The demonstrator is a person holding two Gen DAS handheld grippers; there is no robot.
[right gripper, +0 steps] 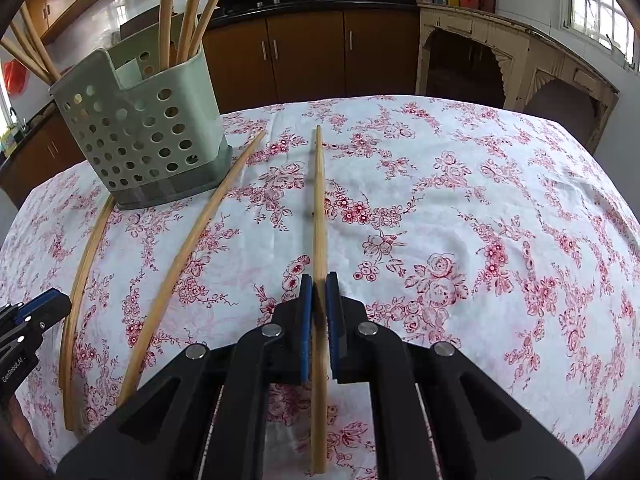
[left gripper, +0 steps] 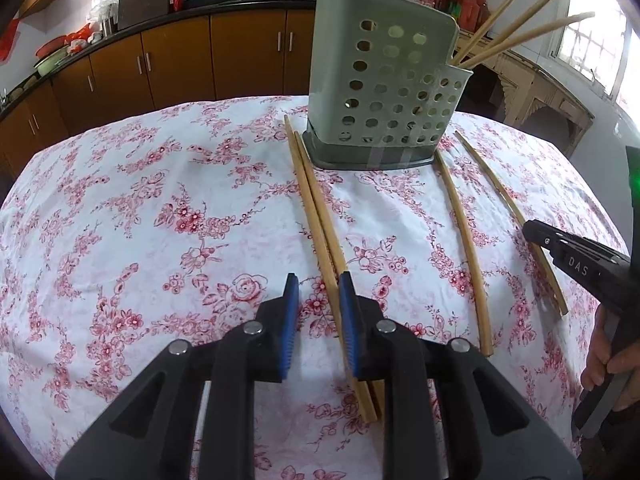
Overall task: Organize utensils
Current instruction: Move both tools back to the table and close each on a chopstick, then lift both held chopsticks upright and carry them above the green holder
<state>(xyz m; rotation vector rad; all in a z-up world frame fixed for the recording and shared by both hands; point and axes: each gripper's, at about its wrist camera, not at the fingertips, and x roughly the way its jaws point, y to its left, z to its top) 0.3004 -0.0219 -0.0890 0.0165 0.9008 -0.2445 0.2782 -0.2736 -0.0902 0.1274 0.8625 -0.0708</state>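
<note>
A grey-green perforated holder (left gripper: 384, 92) (right gripper: 148, 136) stands on the floral cloth with several chopsticks upright in it. A pair of wooden chopsticks (left gripper: 316, 208) lies side by side in front of it. My left gripper (left gripper: 319, 300) straddles that pair; the pair lies against the right blue pad, the left pad stands clear, so the jaws are open. My right gripper (right gripper: 319, 298) is shut on a single chopstick (right gripper: 319, 200), which lies along the cloth and points away. Another single chopstick (left gripper: 464, 248) (right gripper: 192, 248) lies between the two grippers.
The table (left gripper: 120, 220) under its red-flowered white cloth (right gripper: 480, 220) falls away at a rounded far edge. Brown kitchen cabinets (left gripper: 180, 60) and a worn cream sideboard (right gripper: 520, 60) stand beyond it. A person's hand (left gripper: 608, 364) holds the right gripper's handle.
</note>
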